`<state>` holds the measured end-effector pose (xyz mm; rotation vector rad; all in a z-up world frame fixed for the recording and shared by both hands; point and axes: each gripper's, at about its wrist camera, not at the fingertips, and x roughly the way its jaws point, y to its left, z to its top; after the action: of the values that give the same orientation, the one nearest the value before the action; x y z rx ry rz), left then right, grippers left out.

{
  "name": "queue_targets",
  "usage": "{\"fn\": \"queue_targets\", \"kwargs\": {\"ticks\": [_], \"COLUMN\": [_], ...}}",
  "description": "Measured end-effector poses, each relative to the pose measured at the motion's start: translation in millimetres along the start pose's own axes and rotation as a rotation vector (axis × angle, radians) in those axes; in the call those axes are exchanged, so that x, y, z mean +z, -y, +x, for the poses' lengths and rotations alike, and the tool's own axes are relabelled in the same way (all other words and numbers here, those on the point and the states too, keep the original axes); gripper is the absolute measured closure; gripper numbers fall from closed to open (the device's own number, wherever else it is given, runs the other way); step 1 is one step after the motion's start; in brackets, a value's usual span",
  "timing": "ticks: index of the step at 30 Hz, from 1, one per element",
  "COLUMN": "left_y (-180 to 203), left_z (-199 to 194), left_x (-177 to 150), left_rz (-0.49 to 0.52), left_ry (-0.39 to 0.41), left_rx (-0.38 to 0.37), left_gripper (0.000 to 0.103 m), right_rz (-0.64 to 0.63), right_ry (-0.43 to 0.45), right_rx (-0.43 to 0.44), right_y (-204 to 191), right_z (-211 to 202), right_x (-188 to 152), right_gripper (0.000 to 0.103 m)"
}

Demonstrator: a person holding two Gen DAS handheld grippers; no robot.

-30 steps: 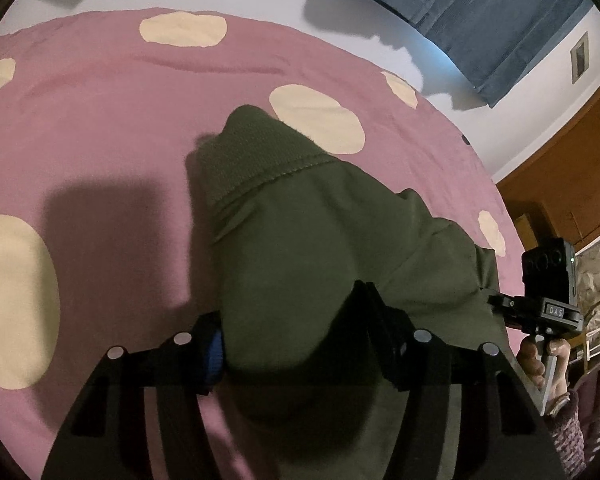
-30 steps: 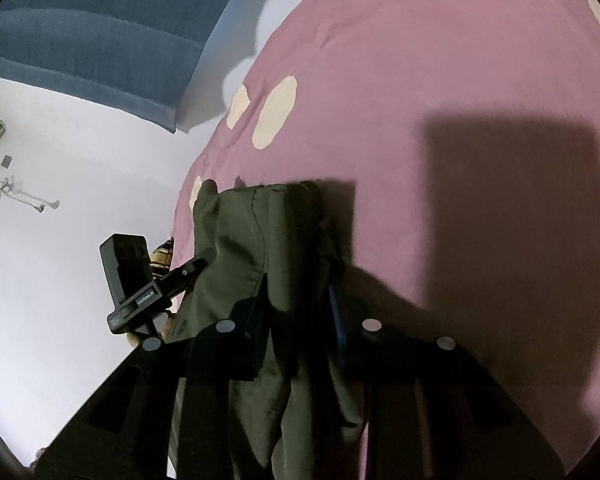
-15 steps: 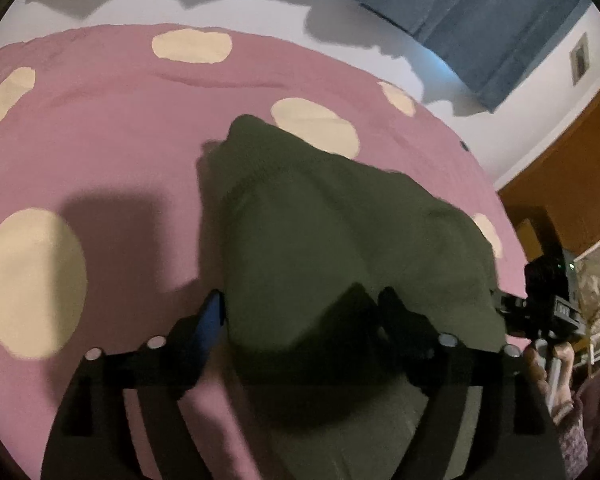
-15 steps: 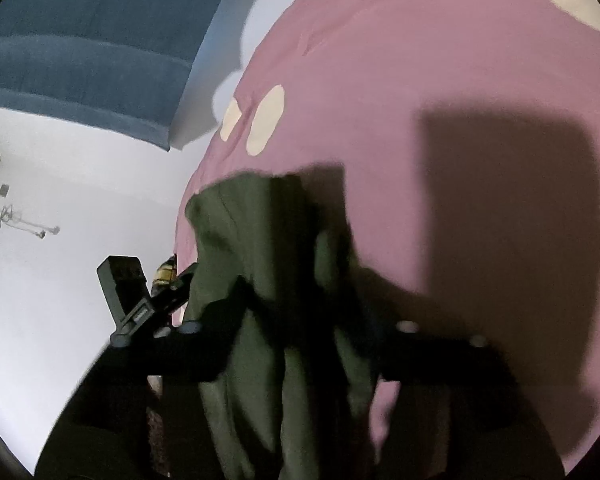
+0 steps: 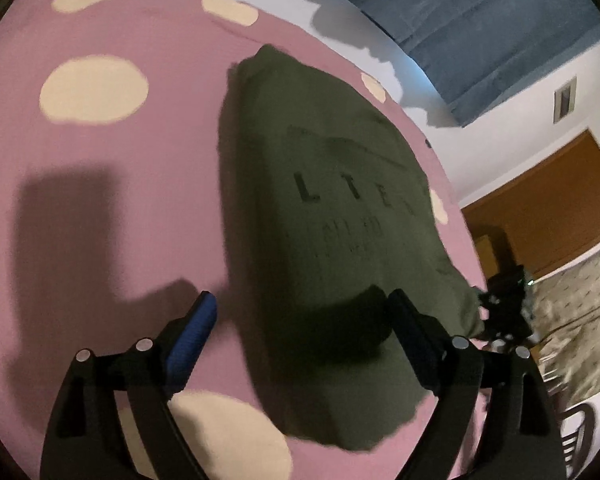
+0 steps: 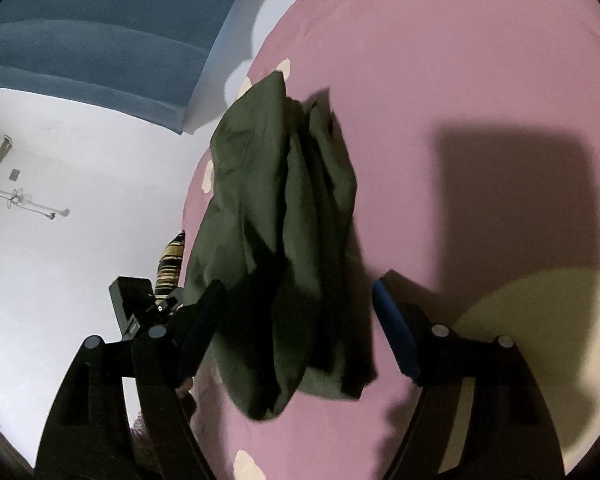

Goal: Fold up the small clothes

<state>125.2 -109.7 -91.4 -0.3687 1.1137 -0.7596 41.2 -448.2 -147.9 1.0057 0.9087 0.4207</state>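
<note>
Left gripper (image 5: 302, 314): our jaws are opening, pads clear of cloth, letting go.
Right gripper (image 6: 298, 294): jaws opening too, nothing pinched.
Green garment (image 5: 332, 216): folded, lying just beyond both tools.
Pink bedspread (image 5: 148, 200): our flat folding surface, stretching far.

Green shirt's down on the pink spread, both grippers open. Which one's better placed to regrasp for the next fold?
Probably left. The left gripper, jaws opening, looks squarely over the green shirt's flat printed face, near edge between its fingers. The right gripper, also opening, faces the bunched side folds, a messier grab.
</note>
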Motion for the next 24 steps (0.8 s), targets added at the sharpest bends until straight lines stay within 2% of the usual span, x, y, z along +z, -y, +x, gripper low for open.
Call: {"fn": "queue_targets", "kwargs": {"ticks": [8, 14, 20, 24], "left_y": [10.3, -9.8, -7.4, -6.3], "left_z": [7.0, 19.5, 17.6, 16.4], "left_x": [-11.3, -17.4, -17.8, -18.4], "left_rz": [0.005, -0.092, -0.056, -0.047], "left_ry": [-0.031, -0.078, -0.070, -0.081], "left_rx": [-0.064, -0.152, -0.128, -0.117], "left_gripper": [0.017, 0.017, 0.016, 0.016], "right_rz": [0.019, 0.015, -0.006, -0.018], "right_ry": [0.005, 0.010, 0.031, 0.021], "right_rx": [0.037, 0.026, -0.049, -0.058], "right_y": [0.6, 2.6, -0.8, -1.9], "right_z": [-2.8, -10.0, -14.5, -11.2], "right_x": [-10.5, -13.8, -15.6, -16.4], "right_gripper": [0.028, 0.028, 0.027, 0.027]}}
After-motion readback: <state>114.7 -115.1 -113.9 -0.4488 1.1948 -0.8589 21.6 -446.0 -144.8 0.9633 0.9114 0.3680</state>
